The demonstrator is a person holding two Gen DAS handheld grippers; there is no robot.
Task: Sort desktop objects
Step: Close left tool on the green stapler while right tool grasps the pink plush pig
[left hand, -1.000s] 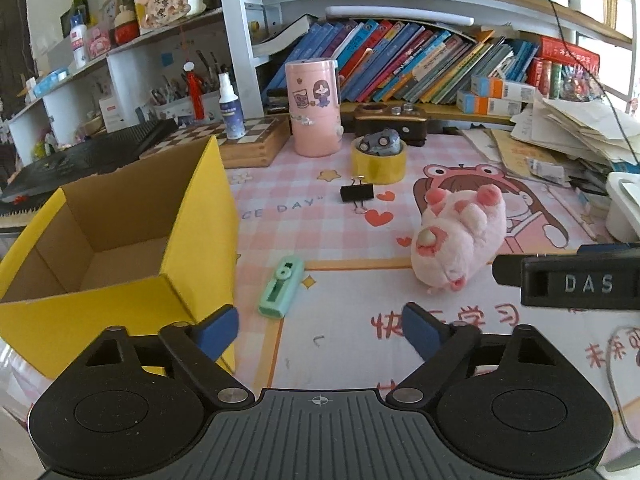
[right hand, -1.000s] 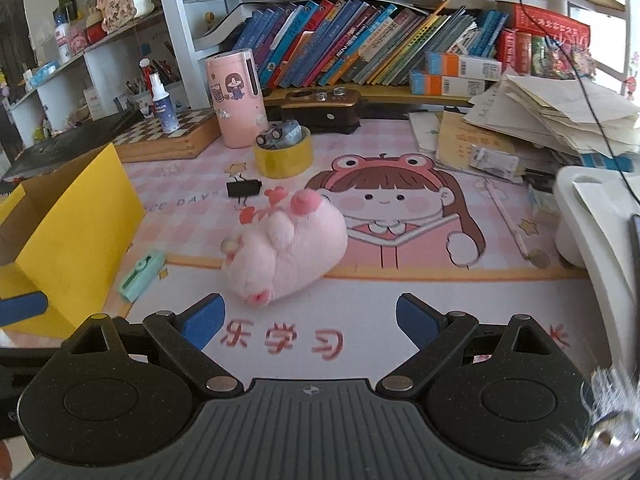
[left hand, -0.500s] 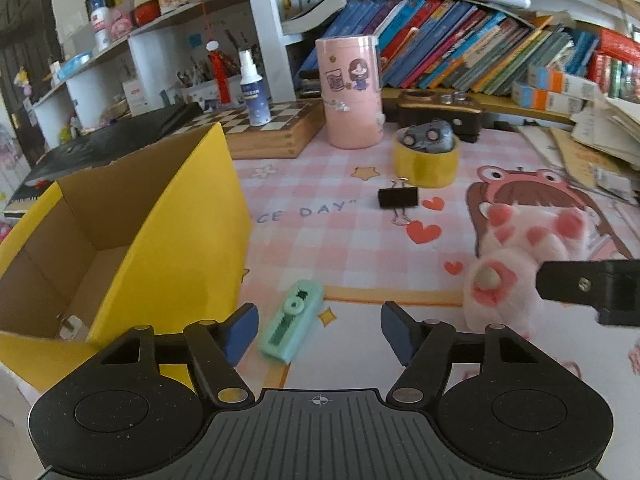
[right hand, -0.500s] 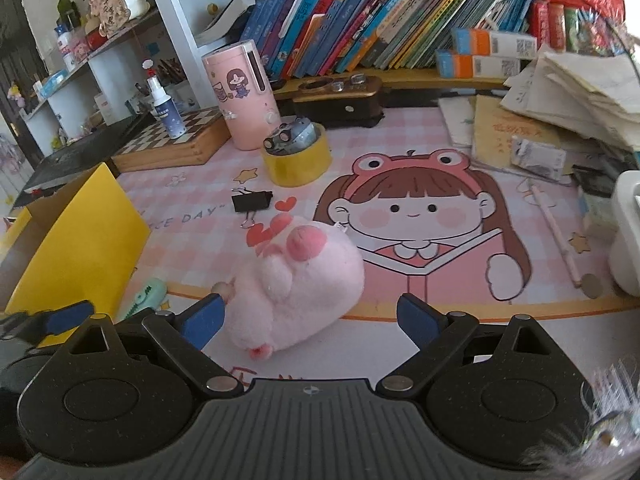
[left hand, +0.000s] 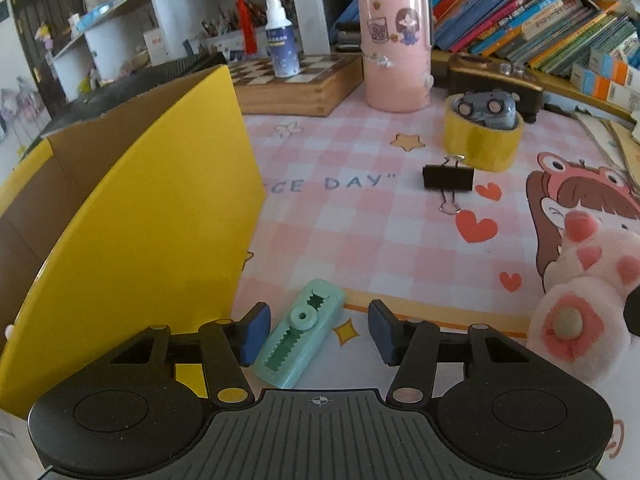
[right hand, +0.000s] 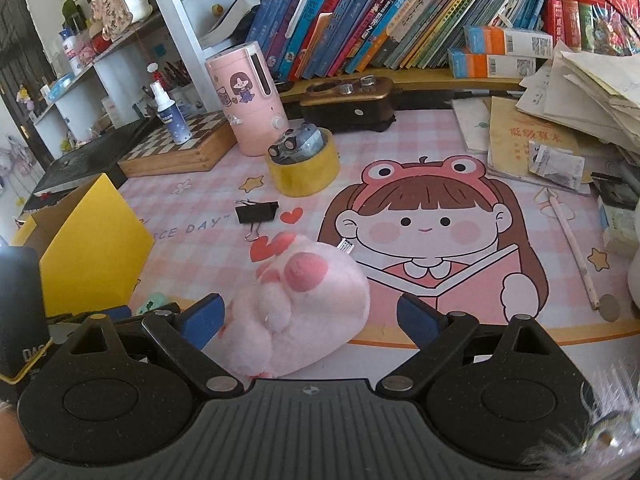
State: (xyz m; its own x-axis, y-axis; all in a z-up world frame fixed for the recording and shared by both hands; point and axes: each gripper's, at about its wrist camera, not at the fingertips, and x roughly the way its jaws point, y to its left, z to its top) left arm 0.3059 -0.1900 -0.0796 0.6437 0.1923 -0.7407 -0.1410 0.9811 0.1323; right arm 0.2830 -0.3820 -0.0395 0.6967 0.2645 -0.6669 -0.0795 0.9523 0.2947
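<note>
Left gripper [left hand: 316, 332] jaws closing w/ mint eraser [left hand: 300, 344] between — untouched, right gripper [right hand: 310, 316] spread round pink plush [right hand: 304, 304].

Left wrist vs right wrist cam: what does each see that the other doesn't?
Left wrist only: the whole mint correction tape between the closing left gripper pads, not yet pressed; inside of the yellow box.
Right wrist only: paper stack, pencil, the right gripper open around the pink plush.
Both: plush, binder clip, yellow tape roll holding a toy car, pink canister, chessboard.
</note>
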